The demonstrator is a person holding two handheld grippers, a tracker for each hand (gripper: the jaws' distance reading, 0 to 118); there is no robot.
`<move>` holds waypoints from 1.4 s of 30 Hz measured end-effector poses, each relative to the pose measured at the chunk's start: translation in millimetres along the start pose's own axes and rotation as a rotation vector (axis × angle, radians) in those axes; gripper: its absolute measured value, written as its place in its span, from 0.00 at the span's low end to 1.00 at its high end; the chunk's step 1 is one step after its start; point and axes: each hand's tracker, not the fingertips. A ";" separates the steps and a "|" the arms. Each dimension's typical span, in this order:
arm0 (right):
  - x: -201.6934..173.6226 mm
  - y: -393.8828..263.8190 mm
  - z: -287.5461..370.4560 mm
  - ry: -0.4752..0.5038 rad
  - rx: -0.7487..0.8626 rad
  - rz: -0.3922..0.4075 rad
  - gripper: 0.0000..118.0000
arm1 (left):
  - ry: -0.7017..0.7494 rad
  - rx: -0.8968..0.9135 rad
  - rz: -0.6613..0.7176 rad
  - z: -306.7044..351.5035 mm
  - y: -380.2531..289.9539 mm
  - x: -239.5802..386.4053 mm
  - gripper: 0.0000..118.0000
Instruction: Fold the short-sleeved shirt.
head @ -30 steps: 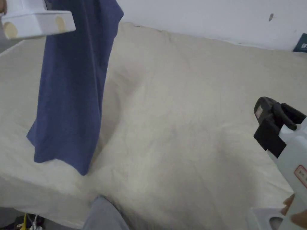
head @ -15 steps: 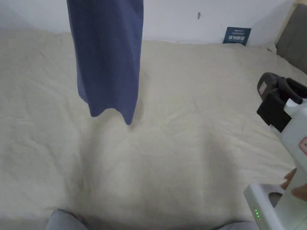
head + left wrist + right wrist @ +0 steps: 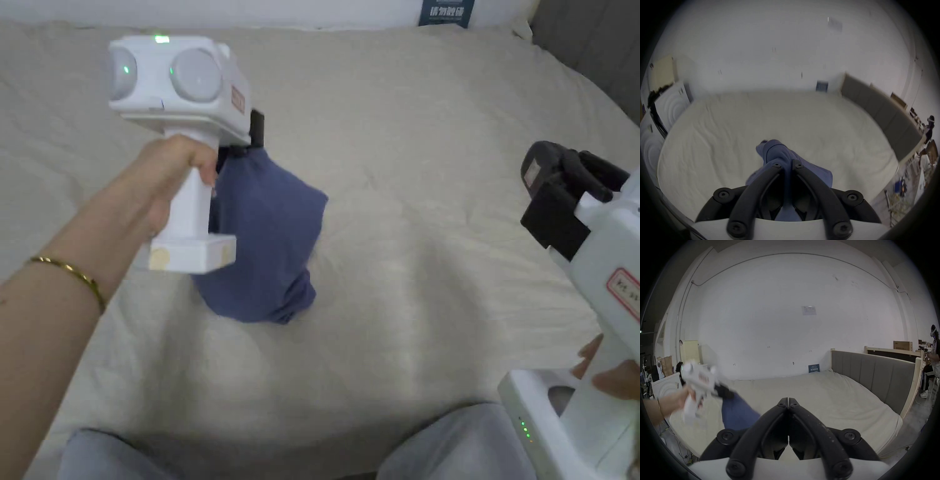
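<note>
Toward the bed's (image 3: pixel 437 187) left edge, the left tongs (image 3: pixel 786 164) pinch the bunched shirt (image 3: pixel 269 250), its lower end slumped on the sheet. Right tongs (image 3: pixel 788 400) are closed, empty, near the right edge. No fold made; spreading and all folds remain.

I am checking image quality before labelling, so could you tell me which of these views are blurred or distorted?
Head view: sharp, evenly lit, the blue shirt casting a soft shadow on the bed. Left gripper view: fisheye with dark corners, the room smeared by motion. Right gripper view: fisheye too, background crisp, but the left gripper and the hand holding it are motion-blurred.
</note>
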 end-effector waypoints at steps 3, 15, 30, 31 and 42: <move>1.8 -6.8 -8.1 -0.004 -0.032 -0.007 0.01 | -0.009 -0.155 0.033 -40.3 -60.6 4.4 0.07; -13.9 -19.2 -21.0 0.047 -0.071 -0.007 0.01 | -0.110 0.140 0.169 28.4 -60.4 -15.4 0.98; -52.6 -24.3 -22.5 0.085 0.017 0.073 0.01 | 0.348 0.688 -0.034 166.8 -144.8 -23.6 0.99; -53.6 -25.9 -22.1 0.084 0.015 0.076 0.01 | 0.348 0.689 -0.034 167.0 -149.8 -22.0 0.89; -56.1 -41.1 -16.8 0.093 -0.036 0.083 0.01 | 0.285 0.564 -0.006 149.4 -174.0 -16.8 0.00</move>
